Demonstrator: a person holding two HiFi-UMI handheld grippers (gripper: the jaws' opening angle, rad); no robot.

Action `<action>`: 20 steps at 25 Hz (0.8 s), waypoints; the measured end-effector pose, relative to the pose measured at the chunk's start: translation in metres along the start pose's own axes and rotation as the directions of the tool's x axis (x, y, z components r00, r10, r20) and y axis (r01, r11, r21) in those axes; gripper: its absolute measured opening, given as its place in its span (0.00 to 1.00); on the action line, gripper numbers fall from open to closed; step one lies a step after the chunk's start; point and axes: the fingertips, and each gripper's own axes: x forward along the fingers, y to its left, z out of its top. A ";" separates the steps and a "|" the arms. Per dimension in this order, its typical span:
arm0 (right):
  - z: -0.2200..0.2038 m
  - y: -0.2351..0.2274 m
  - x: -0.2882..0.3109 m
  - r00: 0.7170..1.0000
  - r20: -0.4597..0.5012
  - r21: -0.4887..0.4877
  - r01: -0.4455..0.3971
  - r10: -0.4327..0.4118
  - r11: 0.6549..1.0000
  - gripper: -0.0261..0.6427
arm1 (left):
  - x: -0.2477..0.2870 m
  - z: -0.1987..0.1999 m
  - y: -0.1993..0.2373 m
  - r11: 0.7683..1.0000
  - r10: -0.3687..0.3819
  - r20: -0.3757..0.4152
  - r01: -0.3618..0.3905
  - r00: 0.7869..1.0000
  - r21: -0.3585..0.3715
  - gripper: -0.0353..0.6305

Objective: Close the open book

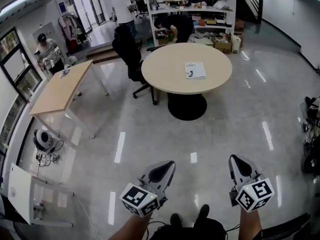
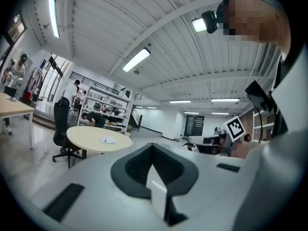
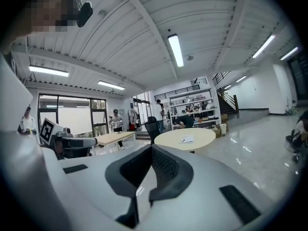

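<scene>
Head view: both grippers low in frame, over the shiny floor (image 1: pixel 225 134), well apart from the book. Left gripper (image 1: pixel 168 167) at bottom left, right gripper (image 1: pixel 237 162) at bottom right, marker cubes facing the cam, both noses aimed toward the round tabletop (image 1: pixel 165 69).

Jaws check. In its own view the left gripper (image 2: pixel 153 149) has its jaws clenched, tips meeting in a point, nothing between 'em. Right gripper (image 3: pixel 152 150), same story: jaws pressed together, empty.

The book (image 1: pixel 195 70) lies flat on the round tabletop, a bit right of centre, white face up w/ a dark picture at one corner; from here it reads as one single rectangle, can't tell more. It's a small white patch in the left gripper view (image 2: pixel 108 139) and in the right gripper view (image 3: pixel 186 139), far off in both.

Around it: black office chair (image 1: pixel 127 51) at the tabletop's far-left edge, rectangular desk (image 1: pixel 60 89) off to the left, shelving (image 1: pixel 200 4) at the back w/ a person in black (image 1: pixel 175 26) bent over beside it. Wearer's dark shoes (image 1: pixel 187 219) at the bottom edge, between the two arms.
</scene>
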 end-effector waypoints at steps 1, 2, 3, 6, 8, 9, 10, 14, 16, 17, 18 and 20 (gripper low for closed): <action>0.002 0.005 -0.008 1.000 0.001 -0.011 0.001 -0.001 1.000 0.04 | -0.007 0.001 -0.004 1.000 0.003 0.005 -0.003 1.000 0.003 0.03; 0.004 0.009 -0.015 1.000 0.001 -0.023 0.000 0.000 1.000 0.04 | -0.013 0.004 -0.009 1.000 0.004 0.012 -0.004 1.000 0.005 0.03; 0.006 0.011 -0.021 1.000 0.003 -0.031 -0.002 0.002 1.000 0.04 | -0.017 0.007 -0.014 1.000 0.003 0.021 -0.003 1.000 0.006 0.03; 0.014 0.011 -0.034 1.000 0.016 -0.034 -0.007 0.008 0.999 0.04 | -0.020 0.019 -0.030 1.000 -0.004 0.041 0.004 0.999 0.000 0.03; 0.019 0.007 -0.042 1.000 0.026 -0.038 -0.010 0.011 0.999 0.04 | -0.019 0.020 -0.043 1.000 -0.016 0.046 0.016 0.999 -0.001 0.03; 0.020 0.004 -0.046 0.999 0.032 -0.041 -0.011 0.013 0.999 0.04 | -0.017 0.019 -0.049 1.000 -0.019 0.046 0.019 0.999 0.006 0.03; 0.021 0.001 -0.049 0.999 0.039 -0.041 -0.013 0.014 0.999 0.04 | -0.014 0.020 -0.054 1.000 -0.023 0.047 0.022 0.999 0.014 0.03; 0.020 -0.005 -0.057 0.999 0.044 -0.046 -0.023 0.026 0.999 0.04 | -0.009 0.022 -0.069 0.999 -0.041 0.055 0.040 0.998 0.031 0.03; 0.020 -0.008 -0.061 0.999 0.047 -0.043 -0.023 0.025 0.999 0.04 | -0.008 0.023 -0.073 0.999 -0.038 0.056 0.036 0.998 0.025 0.03; 0.022 -0.009 -0.062 0.998 0.051 -0.042 -0.023 0.025 0.999 0.04 | -0.008 0.023 -0.075 0.999 -0.034 0.056 0.033 0.998 0.020 0.03; 0.023 -0.009 -0.063 0.998 0.054 -0.044 -0.025 0.027 0.999 0.04 | -0.008 0.024 -0.076 0.999 -0.032 0.053 0.031 0.998 0.019 0.03; 0.025 -0.010 -0.064 0.998 0.056 -0.049 -0.031 0.034 0.998 0.04 | -0.006 0.023 -0.079 0.999 -0.036 0.042 0.035 0.998 0.030 0.03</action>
